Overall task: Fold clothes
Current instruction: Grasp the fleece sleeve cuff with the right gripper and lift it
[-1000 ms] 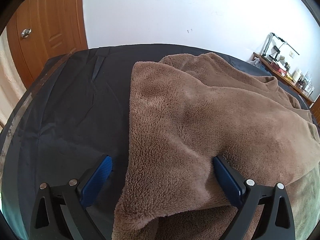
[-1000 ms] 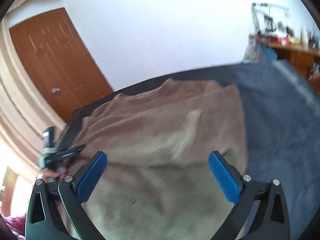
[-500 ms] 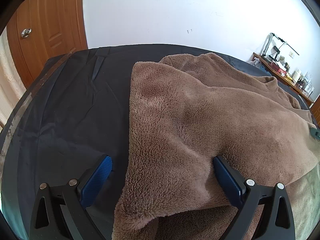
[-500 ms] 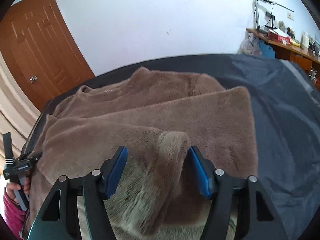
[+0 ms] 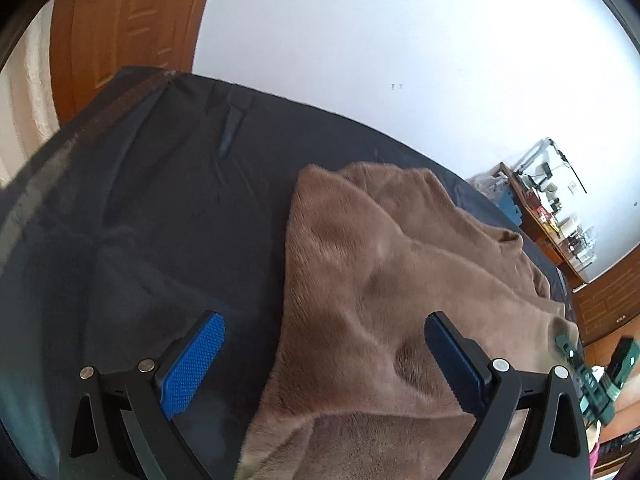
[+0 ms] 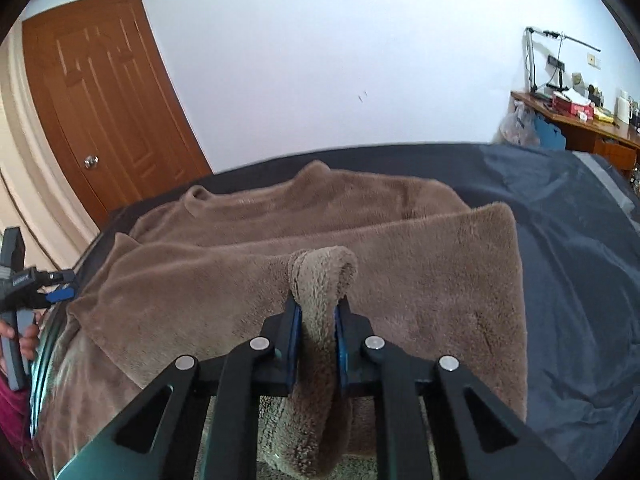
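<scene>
Right gripper (image 6: 316, 320) jaws closing — brown fleece garment (image 6: 320, 276) fold pinched between.

Lettering in view — none we can read

We find one trace of print: small pale lettering on the dark body of the left gripper (image 6: 25, 280) at the left edge of the right wrist view, too small and blurred to spell out. The boxes and bottles on the wooden desk (image 6: 580, 120) by the wall carry coloured patches, yet no word or number resolves — the left wrist view gives us nothing legible either.
</scene>
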Action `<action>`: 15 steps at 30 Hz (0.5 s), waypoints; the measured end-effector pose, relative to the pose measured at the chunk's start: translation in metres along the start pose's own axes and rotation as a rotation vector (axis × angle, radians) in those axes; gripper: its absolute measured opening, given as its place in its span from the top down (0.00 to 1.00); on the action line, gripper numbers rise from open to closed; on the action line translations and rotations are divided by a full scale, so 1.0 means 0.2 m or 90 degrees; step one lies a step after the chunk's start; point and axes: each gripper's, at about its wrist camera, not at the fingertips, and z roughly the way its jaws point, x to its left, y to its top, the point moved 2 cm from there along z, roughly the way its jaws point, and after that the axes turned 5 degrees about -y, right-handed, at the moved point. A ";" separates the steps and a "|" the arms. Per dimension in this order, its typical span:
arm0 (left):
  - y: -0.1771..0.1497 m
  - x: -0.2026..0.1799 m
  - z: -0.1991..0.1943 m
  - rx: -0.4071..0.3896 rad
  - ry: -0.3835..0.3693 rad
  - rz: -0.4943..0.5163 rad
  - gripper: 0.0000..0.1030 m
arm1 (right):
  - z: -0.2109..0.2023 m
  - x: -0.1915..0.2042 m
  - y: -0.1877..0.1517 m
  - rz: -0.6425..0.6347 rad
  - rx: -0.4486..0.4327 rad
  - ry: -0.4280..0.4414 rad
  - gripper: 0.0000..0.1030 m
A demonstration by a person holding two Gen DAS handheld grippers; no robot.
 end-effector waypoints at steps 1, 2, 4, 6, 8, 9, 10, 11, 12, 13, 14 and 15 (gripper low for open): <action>0.05 0.00 0.00 -0.003 0.011 -0.003 0.01 | -0.01 0.00 0.00 0.004 -0.009 0.002 0.84; 0.08 0.00 0.01 -0.003 0.017 -0.005 0.01 | -0.02 0.00 0.00 0.008 -0.016 0.005 0.84; 0.16 0.00 0.07 0.008 0.011 -0.006 0.01 | -0.02 0.00 0.00 0.015 -0.019 0.014 0.84; 0.22 0.00 0.15 0.020 -0.009 -0.021 0.01 | 0.00 -0.01 -0.01 0.018 -0.013 0.013 0.84; 0.24 -0.01 0.20 0.025 -0.037 -0.026 0.01 | 0.01 -0.04 -0.02 0.029 -0.007 0.015 0.84; 0.25 -0.01 0.23 0.027 -0.052 -0.028 0.01 | 0.01 -0.05 -0.02 0.035 -0.006 0.019 0.84; 0.26 -0.01 0.26 0.029 -0.066 -0.030 0.01 | 0.00 -0.06 -0.02 0.040 -0.007 0.023 0.84; 0.26 -0.02 0.29 0.031 -0.074 -0.033 0.01 | 0.00 -0.06 -0.02 0.043 -0.007 0.025 0.84; 0.27 -0.02 0.32 0.034 -0.081 -0.035 0.01 | 0.00 -0.06 -0.03 0.043 -0.005 0.026 0.84; 0.27 -0.02 0.34 0.037 -0.087 -0.037 0.01 | 0.00 -0.06 -0.03 0.042 -0.004 0.027 0.84; 0.26 -0.03 0.36 0.040 -0.096 -0.037 0.01 | 0.01 -0.06 -0.03 0.040 -0.002 0.027 0.84; 0.26 -0.03 0.38 0.043 -0.106 -0.037 0.01 | 0.01 -0.06 -0.03 0.037 -0.002 0.026 0.84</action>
